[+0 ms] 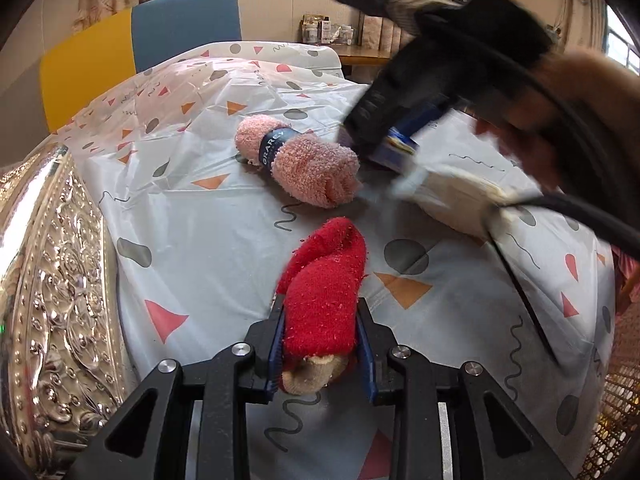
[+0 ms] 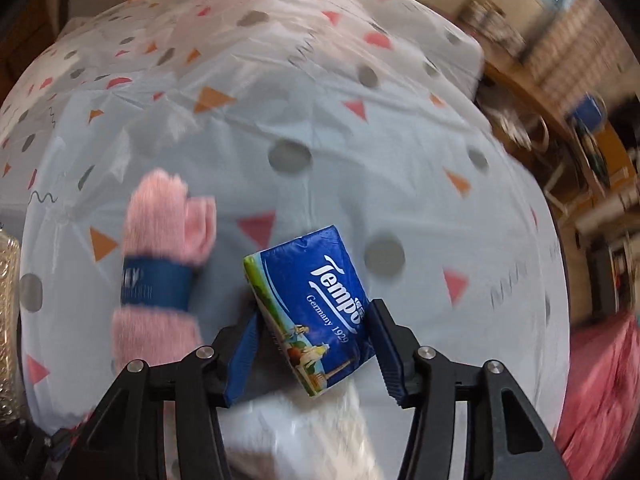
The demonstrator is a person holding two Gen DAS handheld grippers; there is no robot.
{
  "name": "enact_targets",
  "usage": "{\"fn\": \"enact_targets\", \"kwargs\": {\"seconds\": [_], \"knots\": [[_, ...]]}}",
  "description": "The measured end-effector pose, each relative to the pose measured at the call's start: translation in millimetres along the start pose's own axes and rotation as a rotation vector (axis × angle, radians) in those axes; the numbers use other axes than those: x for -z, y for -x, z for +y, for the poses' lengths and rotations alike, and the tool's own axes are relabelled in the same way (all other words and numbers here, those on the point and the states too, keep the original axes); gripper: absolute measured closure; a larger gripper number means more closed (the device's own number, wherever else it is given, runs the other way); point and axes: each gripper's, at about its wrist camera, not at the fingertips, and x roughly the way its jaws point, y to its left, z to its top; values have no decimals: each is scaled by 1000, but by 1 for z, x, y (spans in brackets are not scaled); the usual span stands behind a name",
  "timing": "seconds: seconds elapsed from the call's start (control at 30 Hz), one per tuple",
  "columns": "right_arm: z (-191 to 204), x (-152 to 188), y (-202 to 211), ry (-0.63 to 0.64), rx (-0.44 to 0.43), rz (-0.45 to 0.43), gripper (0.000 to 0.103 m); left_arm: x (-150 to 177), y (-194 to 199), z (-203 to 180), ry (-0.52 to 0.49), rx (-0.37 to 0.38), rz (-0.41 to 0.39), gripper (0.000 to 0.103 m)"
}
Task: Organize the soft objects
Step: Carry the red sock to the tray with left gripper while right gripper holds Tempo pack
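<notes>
While the left gripper (image 1: 320,344) clamps down on one red sock (image 1: 324,300) at the near edge, its two blue pads pressing the sock's sides, let's sweep across from the left. One embossed silver tray (image 1: 60,280) sits at the far left, its rim beside the tablecloth (image 1: 208,216), a pale sheet dotted with triangles, grey spots and squiggles. Next comes that red sock, standing up between the fingers with a tan cuff at the bottom. Just beyond it, one pink fluffy sock roll (image 1: 296,160) lies on the cloth, wrapped in a single dark blue band. To its right, the right gripper (image 2: 316,344) comes in blurred, a hand (image 1: 560,120) behind it. From its own camera, one blue Tempo tissue pack (image 2: 316,312) sits tilted between its two fingers; the right pad touches the pack's edge, the left pad stands a little off, so the grip looks loose at best. One white soft bundle (image 1: 452,196) lies under it. At the far edge, two chair backs, one yellow (image 1: 88,64) and one blue (image 1: 188,24).
</notes>
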Motion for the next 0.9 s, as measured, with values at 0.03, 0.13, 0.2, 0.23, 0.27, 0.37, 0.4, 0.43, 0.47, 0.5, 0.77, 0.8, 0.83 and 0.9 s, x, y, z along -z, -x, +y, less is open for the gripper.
{"fn": "enact_targets", "kwargs": {"seconds": [0.03,0.13,0.2,0.23,0.27,0.37,0.4,0.43,0.47,0.5,0.77,0.8,0.83,0.9], "knots": [[0,10,3,-23,-1,-2,49,-1,0,-1,-5,-6,3,72],[3,32,7,-67,47,-61,48,-5,2,-3,-5,-26,29,74],[6,38,7,-59,82,-91,48,-8,6,-1,25,-26,51,74],[9,40,7,-47,97,-100,48,-10,8,0,38,-22,60,75],[11,42,7,-37,109,-108,48,-13,14,0,51,-18,60,75],[18,48,6,3,148,-141,47,-26,41,-6,35,-30,-9,75],[18,48,5,16,157,-151,47,-31,48,-7,29,-41,-21,75],[14,46,4,10,152,-155,47,-36,55,-7,36,-44,-29,75],[13,47,5,0,148,-160,47,-41,60,-5,47,-46,-32,75],[12,48,6,-2,155,-163,47,-46,65,-2,58,-56,-32,75],[21,50,5,26,200,-165,48,-103,76,35,102,-127,-13,74],[21,50,5,29,200,-167,48,-109,79,46,131,-134,-13,74],[21,50,5,32,199,-169,48,-116,85,60,168,-143,-20,74],[21,50,5,35,198,-171,48,-125,99,86,223,-175,-45,74]]}}
